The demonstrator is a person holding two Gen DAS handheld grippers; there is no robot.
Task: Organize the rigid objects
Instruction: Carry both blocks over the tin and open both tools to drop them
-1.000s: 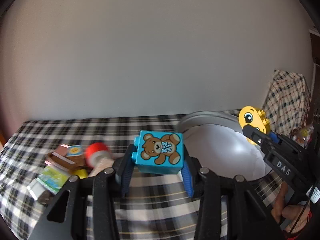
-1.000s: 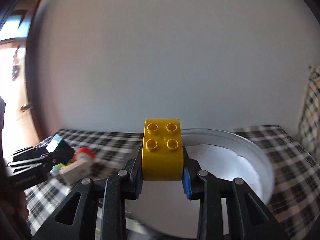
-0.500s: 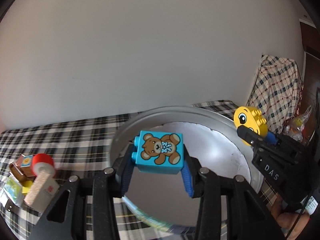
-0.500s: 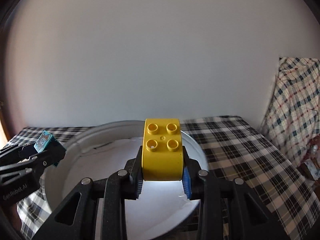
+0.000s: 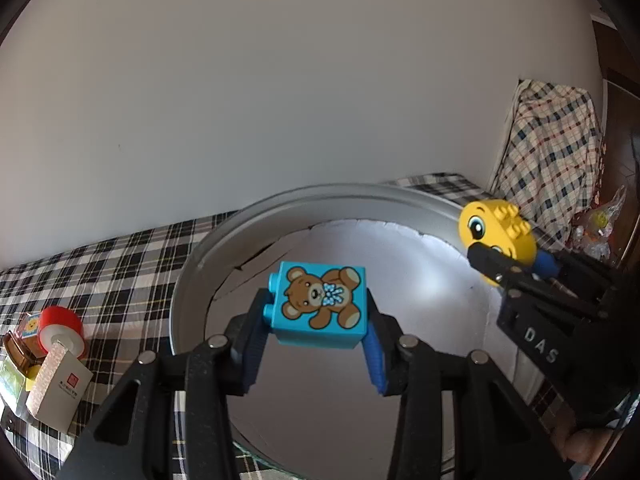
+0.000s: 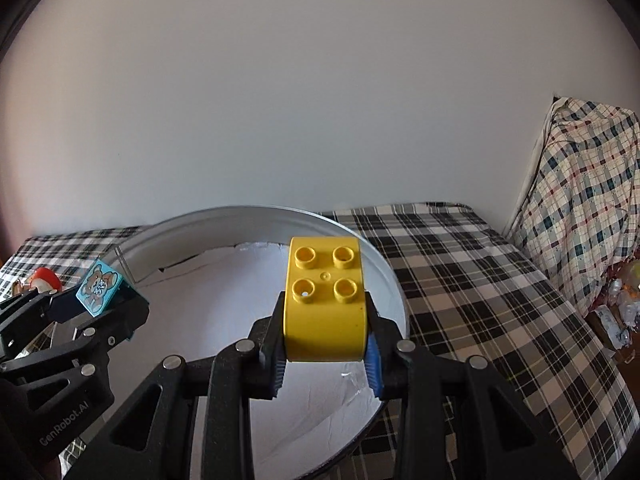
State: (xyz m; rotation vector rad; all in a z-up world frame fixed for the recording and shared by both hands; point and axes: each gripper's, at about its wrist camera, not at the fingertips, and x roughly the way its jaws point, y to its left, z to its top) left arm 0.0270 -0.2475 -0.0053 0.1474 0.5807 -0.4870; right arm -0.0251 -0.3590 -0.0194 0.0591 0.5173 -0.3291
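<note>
- Left gripper (image 5: 320, 344): both blue-padded fingers (image 5: 253, 354) pinch the blue block (image 5: 320, 306) by its sides. Bear print faces the camera; two studs show on the block's left side. The block's underside is hidden.
- Right gripper (image 6: 326, 354): fingers clamp the yellow block (image 6: 325, 300) by its sides, four studs facing up and toward the camera. Only the right blue pad (image 6: 373, 364) shows clearly; the left pad is mostly in shadow.
- From the left wrist view, the yellow block (image 5: 498, 236) shows a printed eye; the rest of the face is covered by the right gripper's black finger.
- Both blocks hang above the round metal pan (image 5: 188, 292), held clear of its white-lined floor. The pan's near rim is cut off behind the gripper frames in both views.
- The pan sits on a checked cloth (image 6: 472, 280).
- Far left of the left wrist view: a red tape roll (image 5: 62, 326), a white box (image 5: 60, 392) and a few small items beside them, partly cut by the frame edge and too crowded to name.
- Right edge: a plaid cloth (image 6: 580, 184) draped over something hidden; clutter below it is blurred.
</note>
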